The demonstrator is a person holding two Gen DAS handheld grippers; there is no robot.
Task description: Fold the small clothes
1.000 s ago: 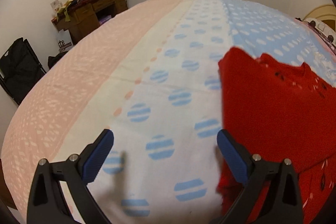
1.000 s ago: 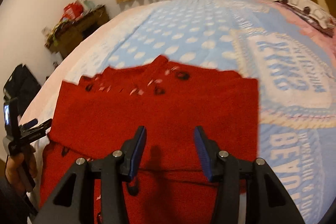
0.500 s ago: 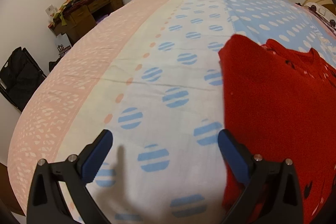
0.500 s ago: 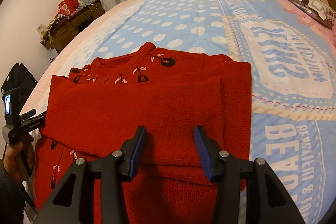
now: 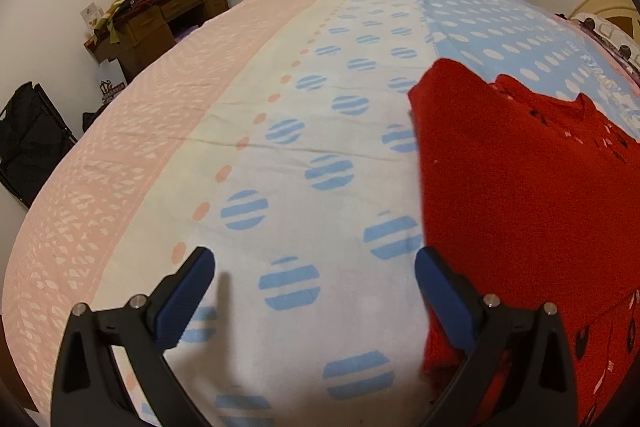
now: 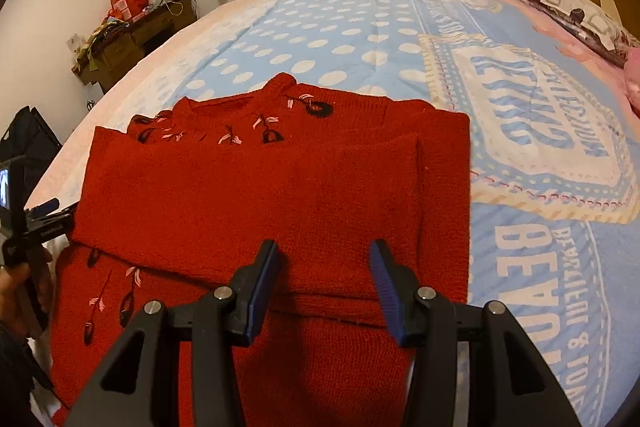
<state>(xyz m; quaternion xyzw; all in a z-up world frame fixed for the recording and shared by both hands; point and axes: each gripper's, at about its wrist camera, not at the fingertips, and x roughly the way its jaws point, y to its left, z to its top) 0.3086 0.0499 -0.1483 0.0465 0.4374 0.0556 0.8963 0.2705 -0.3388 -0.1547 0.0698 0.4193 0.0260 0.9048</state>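
**Both claws empty over a part-folded red sweater**

On the far left, a dark wooden desk (image 5: 160,23) piled with clutter stands against the wall. Next comes the bed's pink, cream and blue dotted blanket (image 5: 288,155), with the left claw (image 5: 314,277) hovering over it, its blue pads wide apart and holding nothing; its right pad sits just beside the garment's left edge. The red knitted sweater with dark embroidered flowers (image 6: 256,195) lies flat on the blanket, sides already turned inward. Above its near part hangs the right claw (image 6: 324,279), pads partly apart, nothing between them.

The risk, as I judge it, lies in the next grab: thick knit stacked in layers could let a claw pinch only the top layer, or catch the blanket too, dragging the folds askew. Uneven lifting by the two claws could skew the hem.
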